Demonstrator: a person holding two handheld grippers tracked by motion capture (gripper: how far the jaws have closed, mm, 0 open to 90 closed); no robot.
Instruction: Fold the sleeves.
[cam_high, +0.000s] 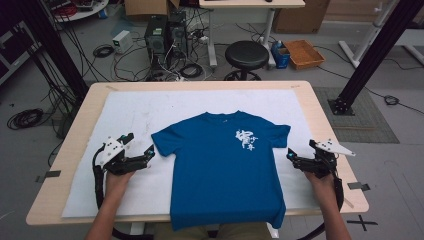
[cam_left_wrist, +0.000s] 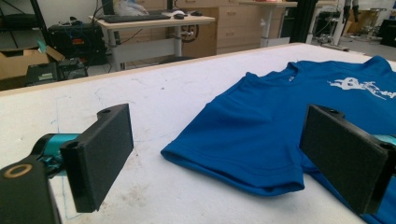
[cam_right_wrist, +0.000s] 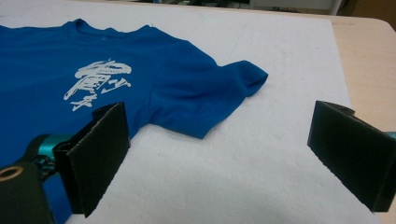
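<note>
- Lying flat and face up on the white padded table cover (cam_high: 125, 115), the blue cotton T-shirt (cam_high: 220, 170) shows white brush lettering (cam_high: 246, 140) on its chest; its hem hangs over the table's near edge.
- Left gripper (cam_high: 139, 148) sits just beside the shirt's left sleeve (cam_left_wrist: 243, 154), jaws spread wide, gripping nothing.
- Right gripper (cam_high: 298, 153) waits near the other sleeve (cam_right_wrist: 219, 98), jaws likewise apart and empty.

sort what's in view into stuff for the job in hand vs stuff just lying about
In the job:
blue cotton t-shirt with white print
left gripper, open
right gripper, open
white felt mat

Lying about:
round black stool
brown cardboard tray
black computer towers
</note>
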